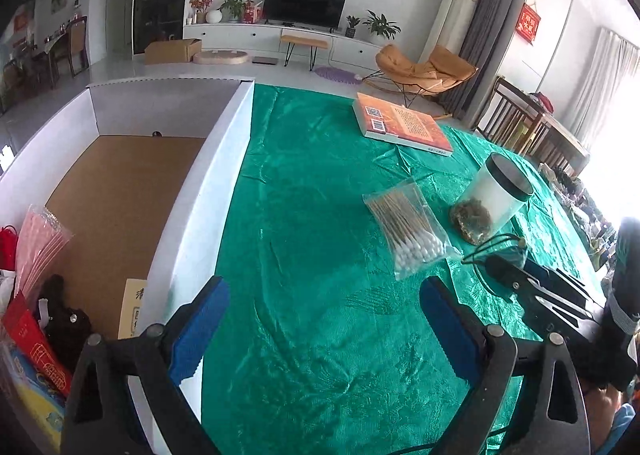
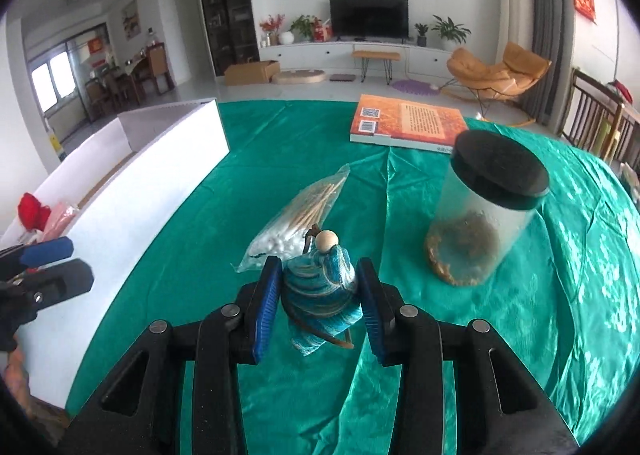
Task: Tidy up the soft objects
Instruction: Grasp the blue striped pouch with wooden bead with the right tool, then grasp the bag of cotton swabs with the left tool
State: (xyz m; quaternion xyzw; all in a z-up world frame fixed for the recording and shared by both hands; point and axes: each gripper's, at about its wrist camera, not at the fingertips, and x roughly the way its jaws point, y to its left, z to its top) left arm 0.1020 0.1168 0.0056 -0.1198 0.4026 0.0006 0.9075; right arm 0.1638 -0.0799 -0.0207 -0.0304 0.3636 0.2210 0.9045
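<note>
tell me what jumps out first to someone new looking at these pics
The shiny green tablecloth fills both views. At its centre the right gripper is shut on a blue striped fabric pouch with a wooden bead on top. Behind it lie a bag of cotton swabs and a black-lidded jar, with a white box at the left.

The box's (image 1: pixel 208 183) near items (image 1: pixel 36 319) are cut off by the left edge.

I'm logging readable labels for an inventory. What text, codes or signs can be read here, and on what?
Orange book: two QR codes and a text panel on the cover, print too small to read.
Beige card in the white box: one Chinese character, "清"; the rest is cut off.
Red wall hanging: characters blurred, unreadable.
</note>
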